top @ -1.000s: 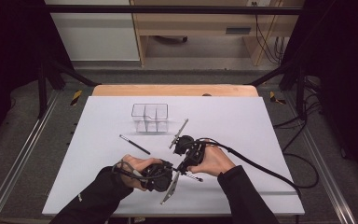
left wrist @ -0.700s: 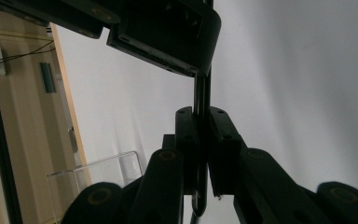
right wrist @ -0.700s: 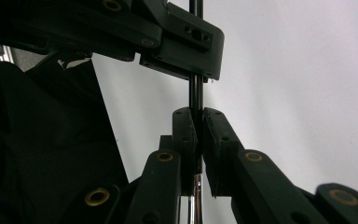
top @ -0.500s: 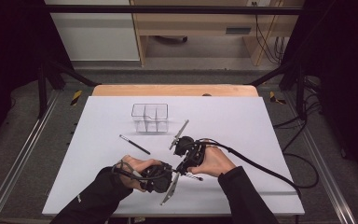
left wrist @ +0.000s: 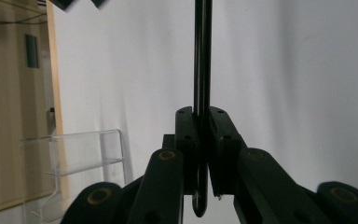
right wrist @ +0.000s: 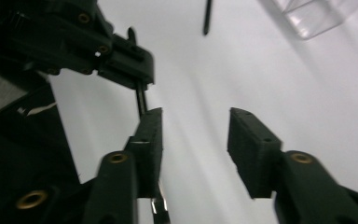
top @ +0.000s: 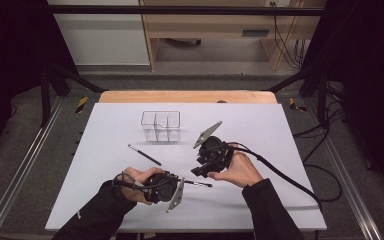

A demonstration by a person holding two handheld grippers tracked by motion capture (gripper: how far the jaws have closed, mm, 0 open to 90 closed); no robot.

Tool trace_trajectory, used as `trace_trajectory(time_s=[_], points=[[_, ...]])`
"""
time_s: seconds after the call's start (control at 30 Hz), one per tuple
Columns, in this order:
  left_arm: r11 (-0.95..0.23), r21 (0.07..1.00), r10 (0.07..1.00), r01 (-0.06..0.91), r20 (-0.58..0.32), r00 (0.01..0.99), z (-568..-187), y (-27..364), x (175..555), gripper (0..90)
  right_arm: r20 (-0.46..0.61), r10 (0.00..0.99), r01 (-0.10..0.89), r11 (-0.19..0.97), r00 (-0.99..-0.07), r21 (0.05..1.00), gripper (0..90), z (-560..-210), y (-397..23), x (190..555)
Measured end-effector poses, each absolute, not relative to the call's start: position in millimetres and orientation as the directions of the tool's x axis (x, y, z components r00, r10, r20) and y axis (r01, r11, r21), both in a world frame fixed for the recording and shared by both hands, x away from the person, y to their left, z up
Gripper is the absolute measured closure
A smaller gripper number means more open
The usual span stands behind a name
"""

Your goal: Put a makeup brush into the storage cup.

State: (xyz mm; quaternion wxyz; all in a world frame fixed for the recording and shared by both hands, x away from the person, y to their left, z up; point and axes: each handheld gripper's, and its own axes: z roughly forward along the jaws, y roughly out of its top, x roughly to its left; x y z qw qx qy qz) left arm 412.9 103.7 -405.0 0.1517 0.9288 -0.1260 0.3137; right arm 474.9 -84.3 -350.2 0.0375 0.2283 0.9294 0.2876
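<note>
While the left gripper (top: 179,182) clamps the thin, stiff pen (left wrist: 202,56) near the table's (top: 280,130) front edge, the right gripper (right wrist: 193,135) has just been opening, empty; grip mid-shaft, it looks slippery.

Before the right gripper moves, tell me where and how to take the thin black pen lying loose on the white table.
Grip the loose thin black pen at mid-shaft, coming straight down from above with the jaws set across it. It lies flat and slanted on the white table, apart from the clear plastic organiser, so both long sides seem free. The right gripper already stands open.
</note>
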Motion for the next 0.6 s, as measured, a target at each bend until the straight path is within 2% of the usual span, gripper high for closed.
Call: trace_trajectory(time_s=[0.23, 0.6], points=[[-0.930, 0.263, -0.058, -0.256, 0.582, 0.811, -408.4, 111.8, 415.8, 82.9, 0.004, 0.507, 0.389, 0.656, -0.862, 0.647, 40.1, -345.7, -98.4, 473.0], [-0.900, 0.424, 0.148, -0.099, 0.511, 0.847, -414.2, 125.4, 418.2, 82.9, -0.029, 0.589, 0.378, 0.555, -0.808, 0.741, 25.4, -342.5, -119.4, 468.7]])
